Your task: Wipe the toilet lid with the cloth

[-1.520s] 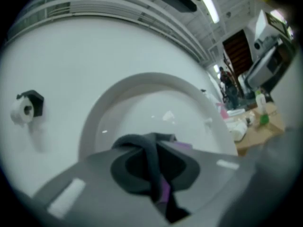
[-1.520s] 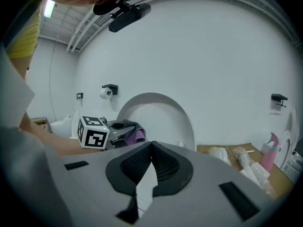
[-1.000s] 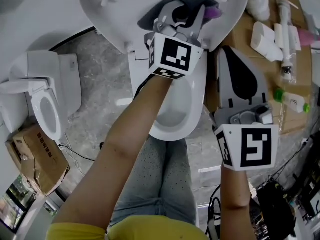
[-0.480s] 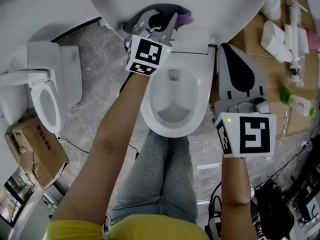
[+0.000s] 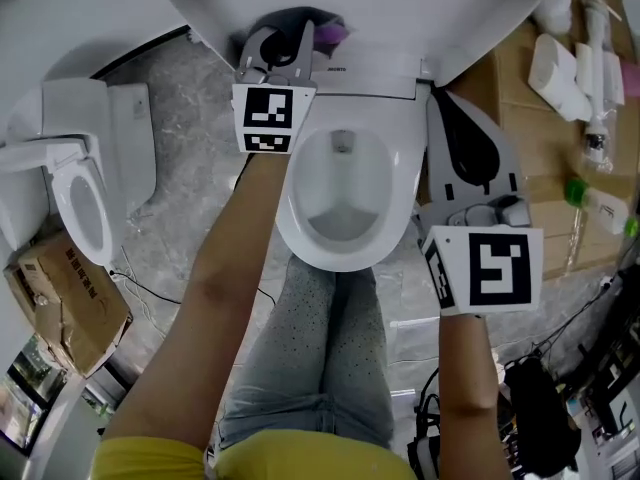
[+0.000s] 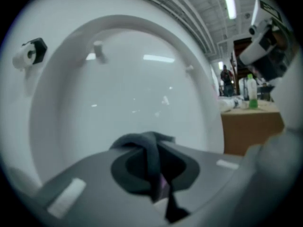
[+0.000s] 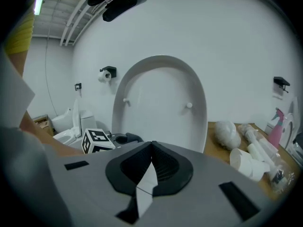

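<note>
Left gripper: the left gripper [image 5: 283, 34] sits in the upper left-centre of the head view. In its own view [image 6: 158, 171] the jaws are closed on the cloth.
Cloth: the cloth [image 5: 298, 18] is dark grey with a purple patch at its right edge. It is bunched at the left gripper's jaw tips. In the left gripper view it [image 6: 144, 148] drapes over the tips and runs down between the pads.
Cloth and lid: the toilet lid [image 5: 430, 23] stands raised across the top of the head view. The cloth lies at the lower left part of its inner face, just above the hinge. Whether it presses on the surface cannot be told.
Lid up close: the lid's white inner face [image 6: 128, 84] fills the left gripper view behind the cloth.
Right gripper: the right gripper [image 5: 452, 113] is at the right of the head view, beside the toilet bowl [image 5: 340, 243] and well apart from the cloth. Its jaws [image 7: 150, 161] are together with nothing between them.
Right gripper's outlook: the lid [image 7: 161, 103] is upright at centre, and the left gripper's marker cube [image 7: 97, 140] is at lower left.
Surroundings: a second toilet [image 5: 75, 193] stands at the left edge of the head view, with a cardboard box [image 5: 60, 308] below it. A green-capped bottle [image 5: 590, 203] lies at the right edge.
</note>
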`<state>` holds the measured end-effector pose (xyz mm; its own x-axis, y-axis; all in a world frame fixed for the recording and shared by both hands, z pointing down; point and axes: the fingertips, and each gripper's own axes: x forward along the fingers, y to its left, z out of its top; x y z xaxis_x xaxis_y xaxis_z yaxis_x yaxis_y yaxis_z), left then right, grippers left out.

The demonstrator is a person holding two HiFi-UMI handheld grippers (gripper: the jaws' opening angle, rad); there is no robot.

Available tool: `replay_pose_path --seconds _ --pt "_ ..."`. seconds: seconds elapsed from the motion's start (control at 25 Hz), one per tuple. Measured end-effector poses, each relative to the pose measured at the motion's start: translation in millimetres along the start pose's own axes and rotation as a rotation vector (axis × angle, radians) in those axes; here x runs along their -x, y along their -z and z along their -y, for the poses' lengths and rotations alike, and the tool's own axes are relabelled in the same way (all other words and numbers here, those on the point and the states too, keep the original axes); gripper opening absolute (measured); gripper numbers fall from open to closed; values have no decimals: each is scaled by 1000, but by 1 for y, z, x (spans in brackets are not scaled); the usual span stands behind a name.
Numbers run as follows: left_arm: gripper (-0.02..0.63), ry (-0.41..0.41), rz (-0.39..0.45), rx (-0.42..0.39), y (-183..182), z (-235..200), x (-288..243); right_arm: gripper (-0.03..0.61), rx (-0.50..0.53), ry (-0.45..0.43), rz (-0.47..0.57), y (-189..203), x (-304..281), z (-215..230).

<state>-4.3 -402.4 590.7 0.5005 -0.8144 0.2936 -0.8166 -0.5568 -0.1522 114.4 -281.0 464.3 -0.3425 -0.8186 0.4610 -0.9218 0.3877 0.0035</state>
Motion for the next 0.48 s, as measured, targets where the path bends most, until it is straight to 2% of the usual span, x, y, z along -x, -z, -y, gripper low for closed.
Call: replay_pose_path --seconds 0.28,0.4,0.48 --pt "18 303 7 -105 -10 133 -65 16 -2 66 -48 23 16 24" --pt "18 423 -35 -209 -1 182 -86 15 3 82 -55 26 23 29" --pt "18 466 -69 -264 12 194 -89 15 1 86 -62 30 26 29"
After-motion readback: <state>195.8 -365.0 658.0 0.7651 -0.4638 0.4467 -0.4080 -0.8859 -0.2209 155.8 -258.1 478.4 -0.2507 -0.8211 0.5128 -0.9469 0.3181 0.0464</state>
